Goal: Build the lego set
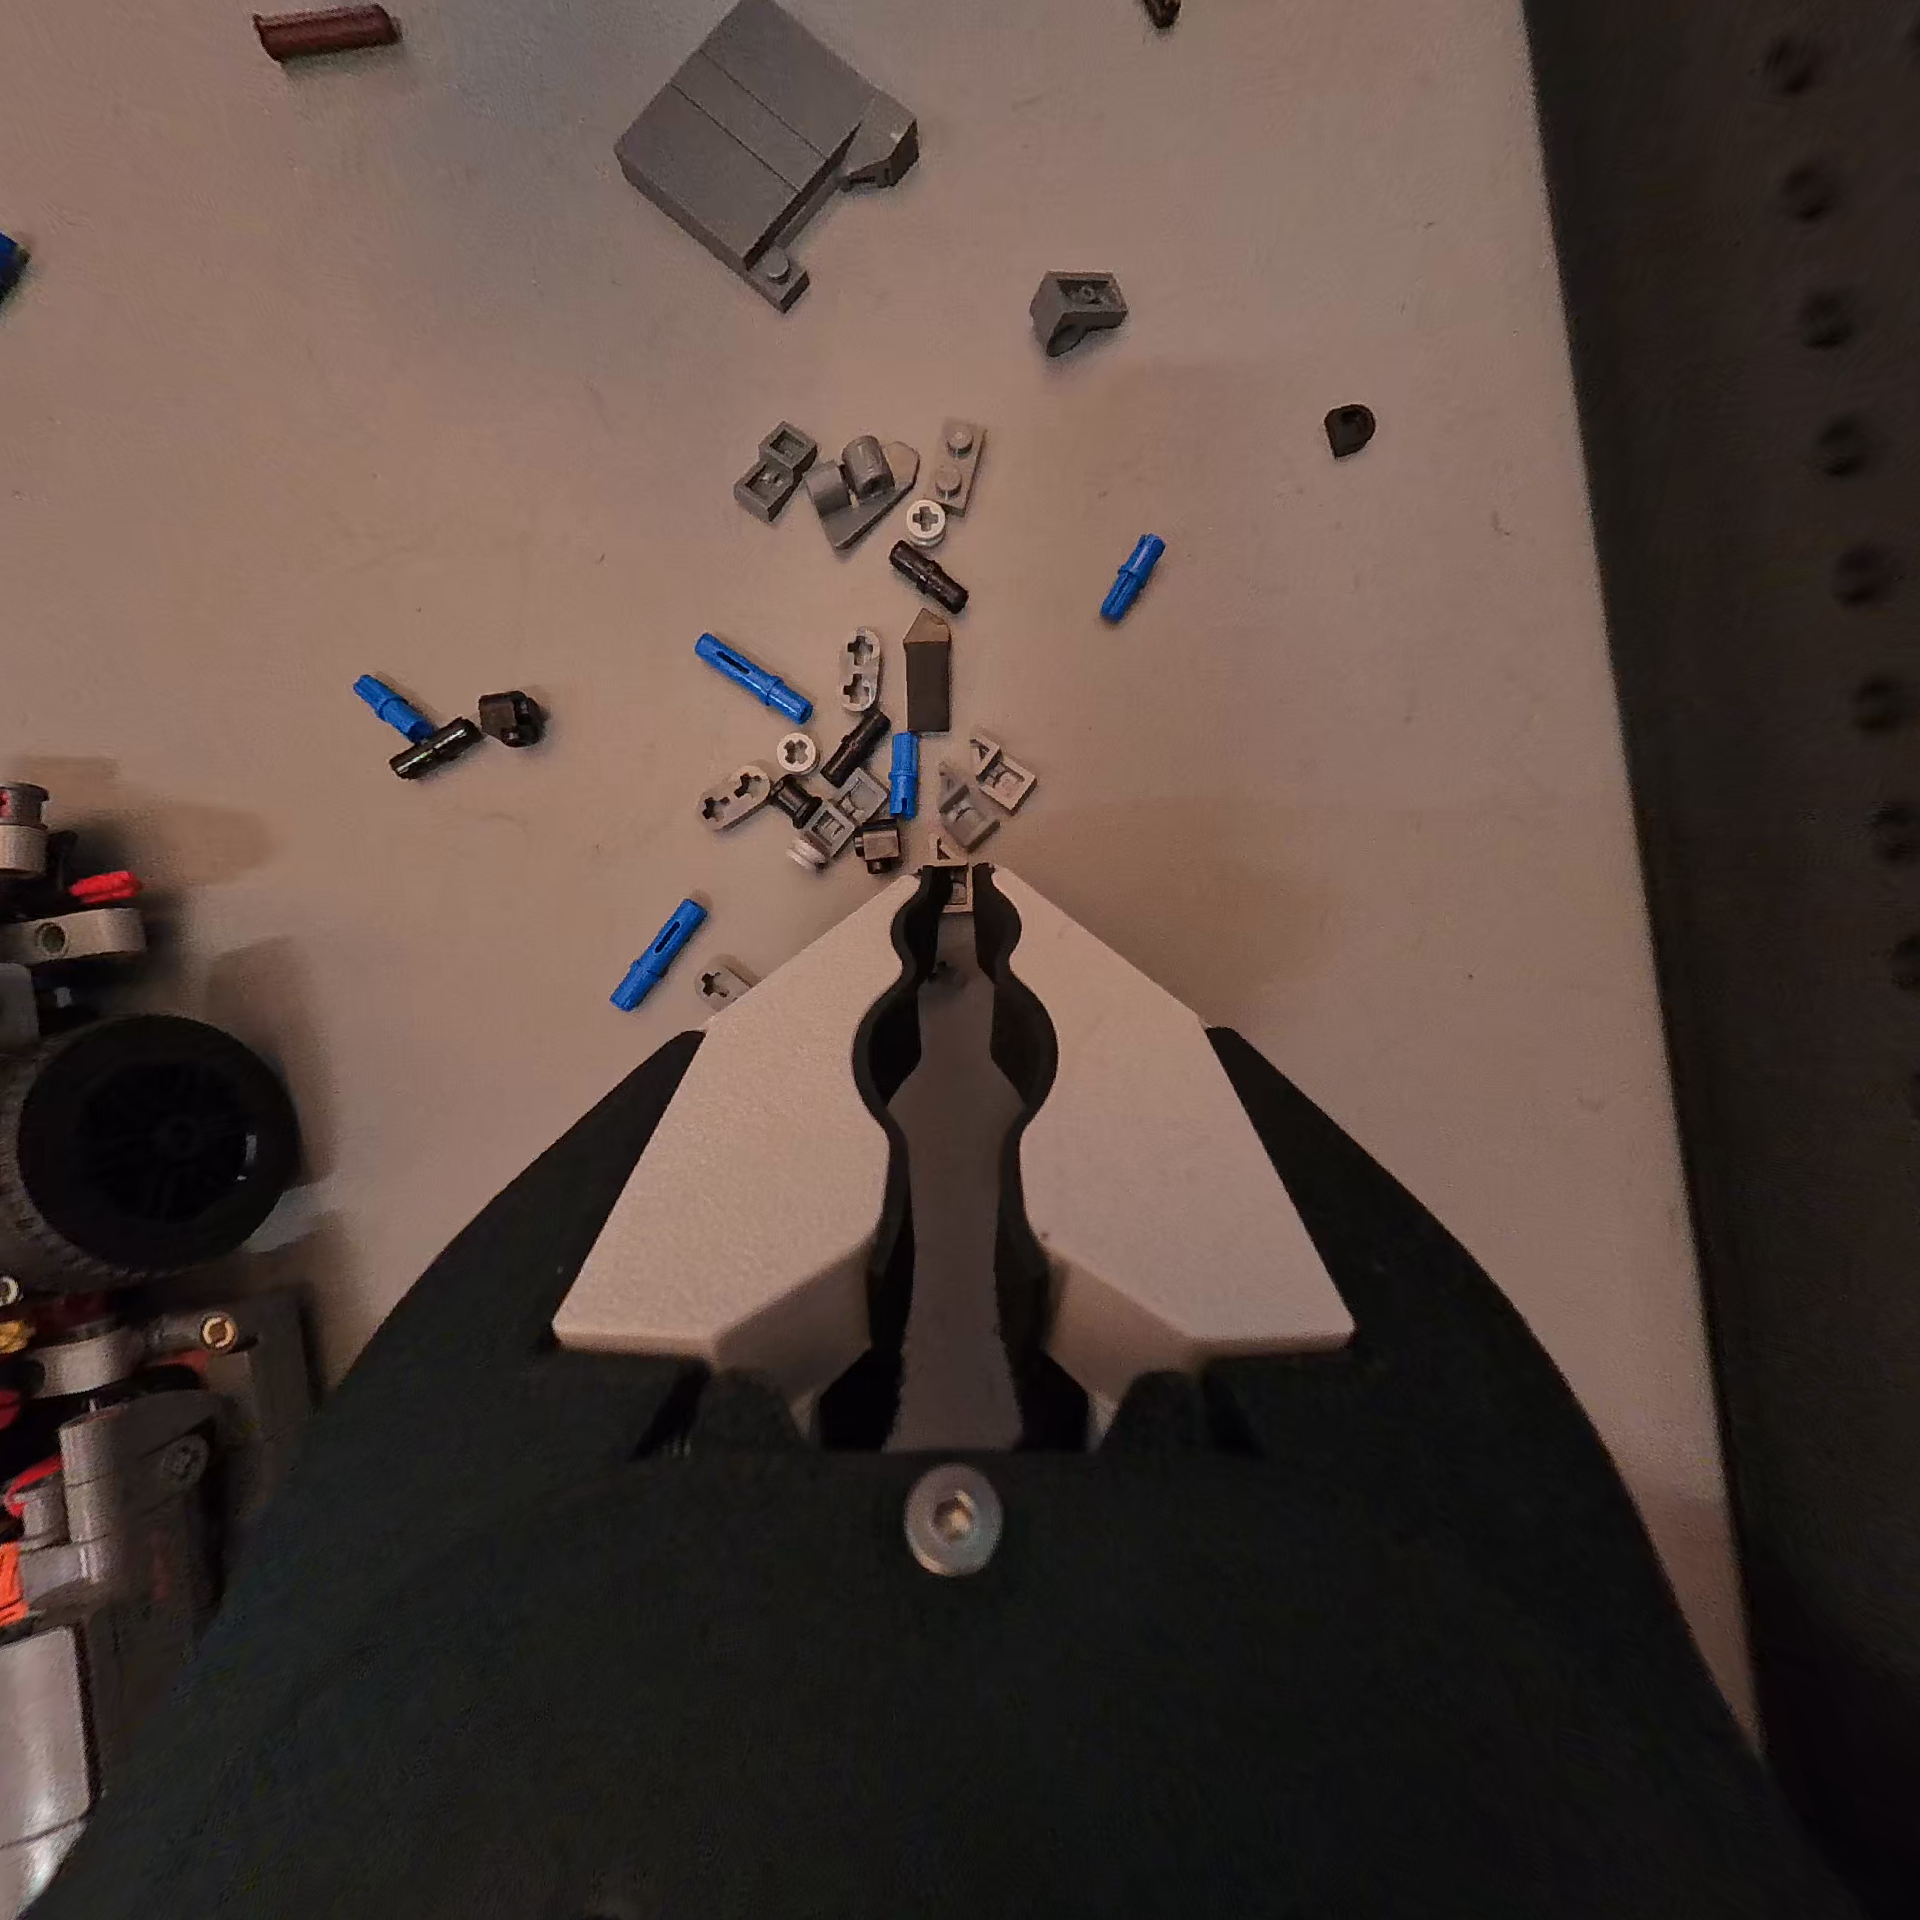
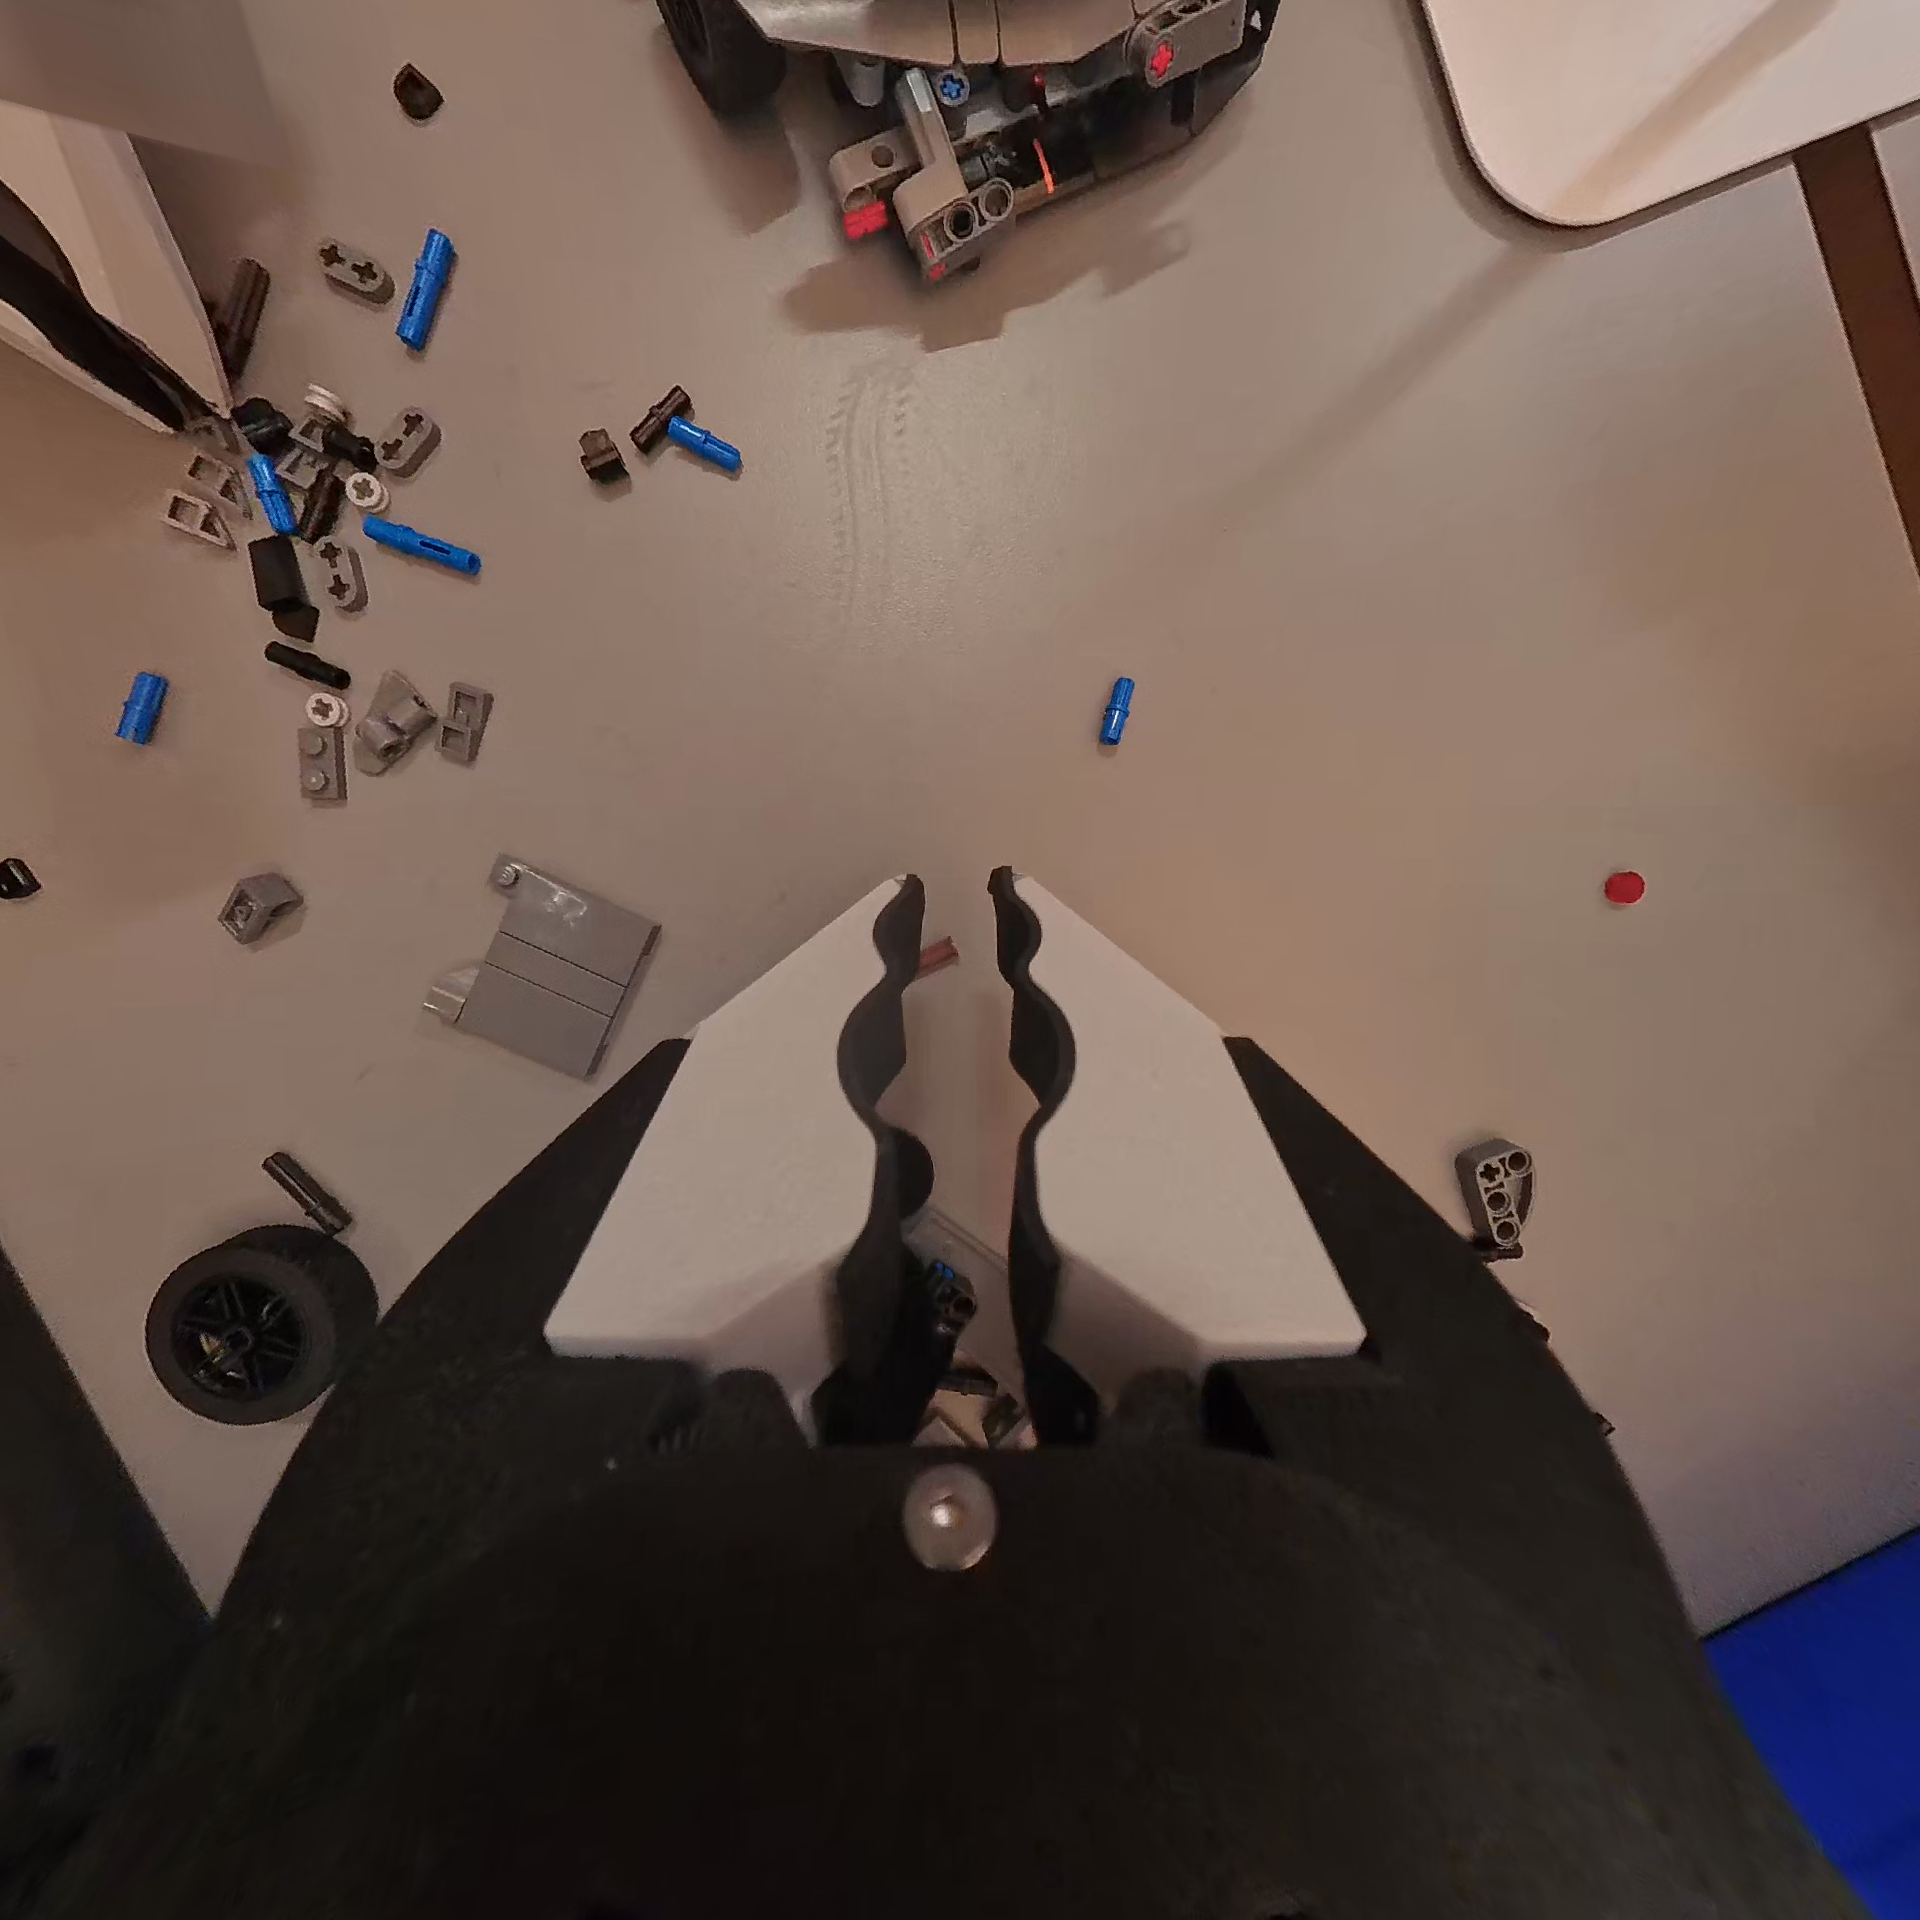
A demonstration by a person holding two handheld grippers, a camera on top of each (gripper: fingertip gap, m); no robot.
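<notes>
My left gripper (image 1: 954, 881) is down at the near edge of a pile of small loose pieces (image 1: 862, 769), with its jaws shut on a small grey piece (image 1: 956, 889). The pile holds blue pins, black pins and grey plates. The left gripper also shows at the upper left of the right wrist view (image 2: 203, 416), its tips on that pile. My right gripper (image 2: 954, 883) is open and empty above the table. A small dark red piece (image 2: 938, 954) lies on the table between its fingers. The part-built grey car model (image 2: 966, 125) stands at the far side.
A grey sloped-tile assembly (image 2: 551, 971) and a loose black wheel (image 2: 249, 1325) lie to the right gripper's left. A lone blue pin (image 2: 1116, 711), a red round stud (image 2: 1624, 887) and a grey angled beam (image 2: 1496, 1190) lie on its right. The car's wheel (image 1: 156, 1143) shows at the left. Some 20 centimeters of space lies between my two pairs of fingers. The part-built grey car model (image 2: 966, 125) lies around 15 centimeters away from my right fingertips.
</notes>
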